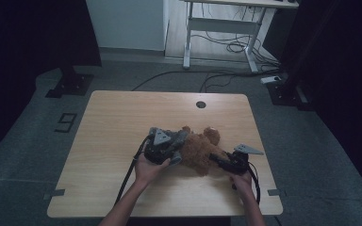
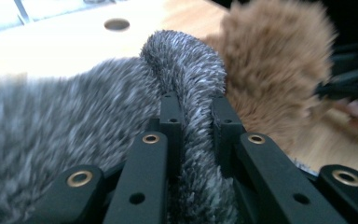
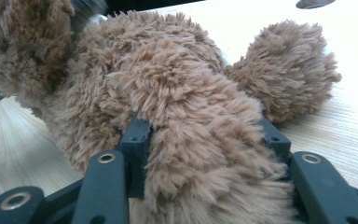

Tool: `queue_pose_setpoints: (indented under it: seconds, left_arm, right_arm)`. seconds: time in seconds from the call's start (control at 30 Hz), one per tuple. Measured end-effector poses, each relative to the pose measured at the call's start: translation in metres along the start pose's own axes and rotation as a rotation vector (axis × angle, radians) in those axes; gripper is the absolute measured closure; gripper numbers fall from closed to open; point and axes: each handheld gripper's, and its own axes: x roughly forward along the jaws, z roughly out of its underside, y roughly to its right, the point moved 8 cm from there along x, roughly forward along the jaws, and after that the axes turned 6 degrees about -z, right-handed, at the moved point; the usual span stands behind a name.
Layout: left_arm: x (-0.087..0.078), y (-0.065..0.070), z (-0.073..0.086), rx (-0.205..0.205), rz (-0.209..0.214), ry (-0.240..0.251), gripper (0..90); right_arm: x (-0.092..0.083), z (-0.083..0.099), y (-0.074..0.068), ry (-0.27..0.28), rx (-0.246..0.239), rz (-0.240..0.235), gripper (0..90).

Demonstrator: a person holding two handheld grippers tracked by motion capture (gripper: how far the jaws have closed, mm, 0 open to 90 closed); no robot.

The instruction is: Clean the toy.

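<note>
A brown plush toy (image 1: 199, 148) lies on the wooden table (image 1: 113, 122), near its front middle. Grey furry cloth (image 1: 180, 141) covers the toy's left side. My left gripper (image 1: 176, 149) is shut on a fold of this grey furry cloth (image 2: 193, 93), pinched between the black jaws. Behind the fold the brown plush toy (image 2: 275, 65) fills the right of the left gripper view. My right gripper (image 1: 215, 158) is shut on a thick limb of the brown plush toy (image 3: 191, 140), with fur bulging between the jaws. A rounded paw (image 3: 289, 70) lies beyond it.
A round cable hole (image 1: 201, 104) sits near the table's far edge. A white desk frame (image 1: 217, 28) with loose cables stands on the floor behind. A black stand base (image 1: 70, 84) is at the far left, another at the far right.
</note>
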Motion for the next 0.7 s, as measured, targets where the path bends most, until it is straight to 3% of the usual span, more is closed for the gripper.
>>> queue_pose_setpoints:
  seconds: [0.27, 0.4, 0.57, 0.7]
  left_arm:
    - [-0.010, -0.009, 0.013, -0.014, 0.003, 0.019, 78.5]
    - [-0.019, -0.013, 0.016, -0.008, -0.022, 0.030, 78.6]
    - [-0.029, -0.023, 0.018, -0.030, -0.045, 0.036, 78.7]
    - [-0.038, -0.036, 0.023, -0.040, -0.083, 0.045, 78.7]
  right_arm:
    - [0.001, 0.000, -0.003, -0.003, -0.027, -0.008, 50.6]
    - [0.001, 0.000, -0.003, -0.009, -0.037, -0.010, 50.6]
    - [0.001, 0.001, -0.002, -0.004, -0.033, -0.018, 50.6]
    - [0.001, 0.001, -0.002, -0.001, -0.035, -0.018, 50.6]
